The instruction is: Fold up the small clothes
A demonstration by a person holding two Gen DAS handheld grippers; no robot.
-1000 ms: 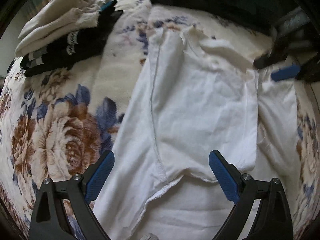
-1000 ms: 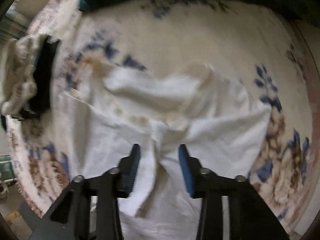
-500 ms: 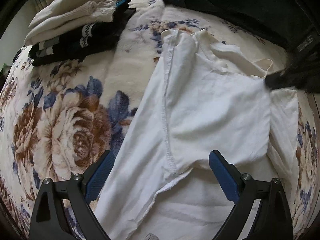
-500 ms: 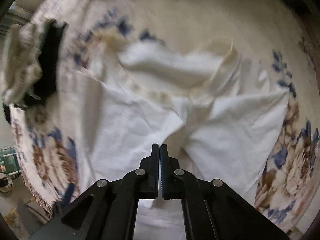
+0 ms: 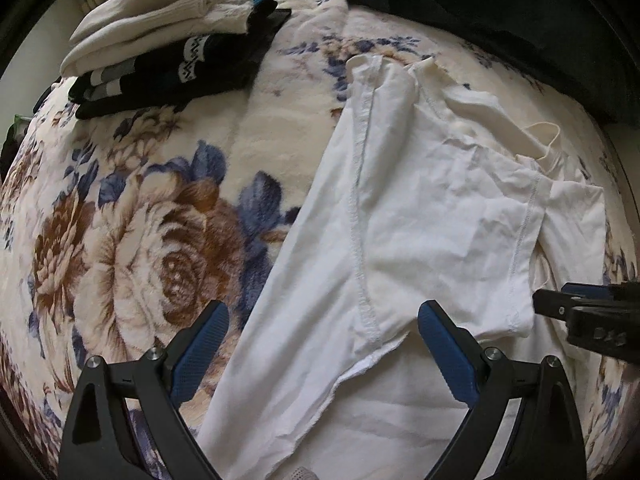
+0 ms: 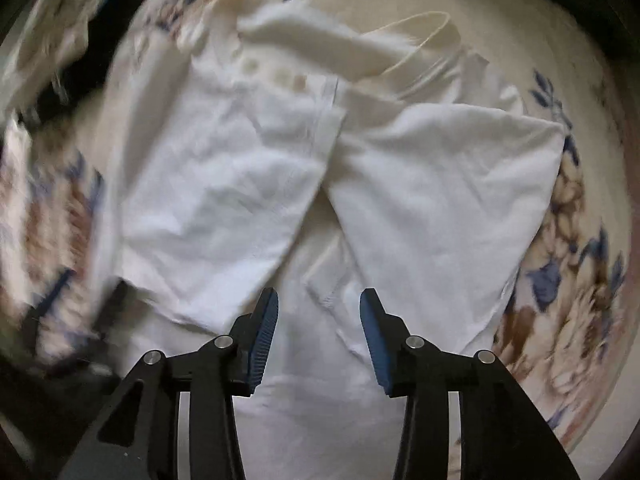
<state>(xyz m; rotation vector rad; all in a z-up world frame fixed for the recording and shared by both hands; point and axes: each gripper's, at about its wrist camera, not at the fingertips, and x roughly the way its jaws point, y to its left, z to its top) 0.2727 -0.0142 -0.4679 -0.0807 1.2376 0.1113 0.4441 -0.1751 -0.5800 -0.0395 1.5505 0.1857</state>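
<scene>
Right tongs (image 6: 319,332) (just reopened, gripping nothing) poised over white garment (image 6: 248,184), long axis running up-frame; left tongs (image 5: 322,354) open.

Floral blanket (image 5: 132,240); white garment (image 5: 420,220); folded stack (image 5: 172,48)

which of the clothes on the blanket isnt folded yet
The white garment, spread out flat on the floral blanket in front of both grippers. The cream knitwear and the black patterned clothes are already folded and stacked at the far left.

Left claw (image 5: 320,344) wide open; right claw (image 6: 319,320) just reopened, empty
</scene>
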